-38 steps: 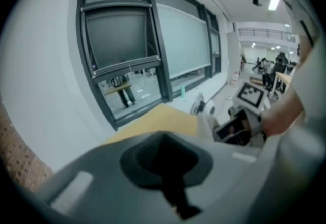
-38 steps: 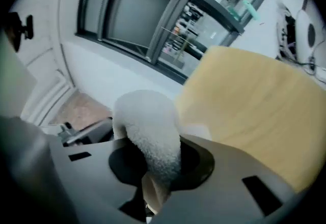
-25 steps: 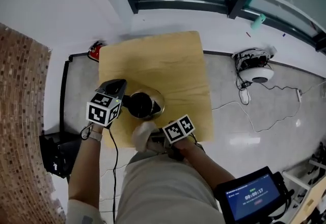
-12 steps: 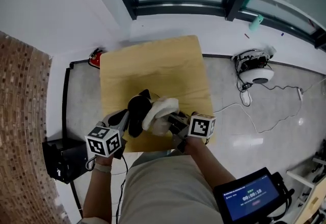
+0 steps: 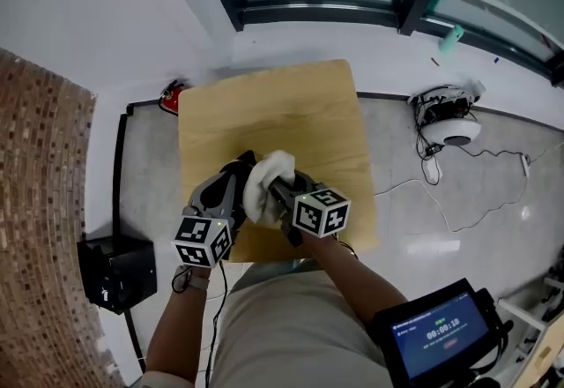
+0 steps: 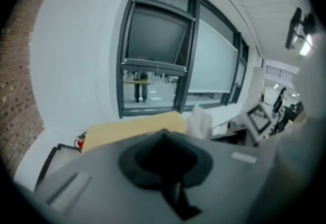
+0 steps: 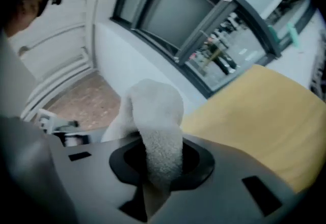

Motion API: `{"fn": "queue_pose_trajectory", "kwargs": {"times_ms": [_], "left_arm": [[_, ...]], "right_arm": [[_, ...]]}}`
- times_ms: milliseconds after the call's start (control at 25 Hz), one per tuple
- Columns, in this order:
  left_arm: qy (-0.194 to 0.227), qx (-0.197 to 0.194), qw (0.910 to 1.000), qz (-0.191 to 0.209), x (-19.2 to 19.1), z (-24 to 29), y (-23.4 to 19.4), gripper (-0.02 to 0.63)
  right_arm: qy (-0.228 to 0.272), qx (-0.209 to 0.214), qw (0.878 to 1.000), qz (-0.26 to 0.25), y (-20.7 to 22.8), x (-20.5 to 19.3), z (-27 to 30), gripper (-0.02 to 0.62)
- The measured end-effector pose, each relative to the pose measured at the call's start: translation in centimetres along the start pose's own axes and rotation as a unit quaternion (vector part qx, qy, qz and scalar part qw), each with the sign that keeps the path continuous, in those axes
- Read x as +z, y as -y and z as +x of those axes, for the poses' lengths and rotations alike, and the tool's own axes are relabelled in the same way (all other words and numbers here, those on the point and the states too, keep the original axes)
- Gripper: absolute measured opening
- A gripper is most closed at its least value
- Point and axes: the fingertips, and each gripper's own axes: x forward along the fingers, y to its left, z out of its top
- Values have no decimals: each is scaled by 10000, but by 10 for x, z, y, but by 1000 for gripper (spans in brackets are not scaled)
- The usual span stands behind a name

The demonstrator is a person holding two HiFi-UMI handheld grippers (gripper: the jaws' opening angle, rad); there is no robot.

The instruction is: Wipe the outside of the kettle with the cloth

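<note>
cloth [image 5: 267, 179]: moved from the 6 o'clock side of the kettle [image 5: 240, 169] to its 3 o'clock side
left gripper [image 5: 222, 192]: shifted toward 5 o'clock

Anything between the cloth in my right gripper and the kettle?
Nothing visible. In the head view the cloth, held by the right gripper, appears to rest directly against the kettle.

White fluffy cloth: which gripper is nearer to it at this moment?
Right. The right gripper is shut on the white fluffy cloth, which bulges from its jaws. The left gripper sits just left of the cloth, by the dark kettle.
</note>
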Motion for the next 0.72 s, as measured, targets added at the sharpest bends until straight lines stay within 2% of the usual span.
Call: {"fn": "queue_pose_trajectory", "kwargs": {"times_ms": [40,80,120,160,200,240,280,320,360,400,440,480,520,600,640,680,720], "left_arm": [[-16,-38,10000,-29,-1,1,-1,-9],[-28,-88,9999,-70,-1,1,-2,-9],[-36,-124,9999,-104,-2,2,-2,-9],[-39,-140,9998,-120,-3,1,-2,-9],[-36,-149,9998,-115,-2,1,0,-9],[-27,-162,9998,-96,-1,2,1,-9],[-23,-171,9998,-77,-1,2,2,-9],[-29,-169,9998,-65,-1,0,2,-9],[-39,-161,9998,-59,-2,-1,1,-9],[-41,-159,9998,-62,-1,-1,0,-9],[-30,-160,9998,-74,-1,-1,-1,-9],[-10,-155,9998,-91,0,-1,-2,-9],[10,-145,9998,-100,0,-1,-2,-9],[34,-142,9999,-79,0,-1,-1,-9],[30,-142,9999,-62,-1,-1,-1,-8],[17,-140,9999,-55,-1,-1,0,-8],[4,-143,9999,-66,-2,-1,-1,-8]], "right_arm": [[-355,-536,9970,430,40,-21,7,81],[-922,-1039,9867,844,78,-46,11,81],[-1429,-1316,9758,1000,99,-63,12,81],[-1589,-1278,9760,763,93,-61,10,81],[-1346,-969,9859,222,65,-41,6,81],[-879,-538,9940,-362,29,-15,3,81],[-448,-217,9959,-761,2,2,1,81],[-261,-208,9958,-852,-1,4,1,81],[-422,-526,9959,-611,21,-10,5,81],[-903,-987,9909,-151,58,-35,11,80],[-1493,-1363,9790,247,90,-57,15,80],[-1854,-1501,9707,284,99,-65,17,80],[-1758,-1344,9751,-112,82,-52,16,80],[-638,-494,9900,-1158,10,-2,10,80],[-186,-257,9910,-1298,-6,10,9,80],[-91,-383,9932,-1094,4,5,10,80],[-363,-768,9944,-632,35,-12,14,80]]}}
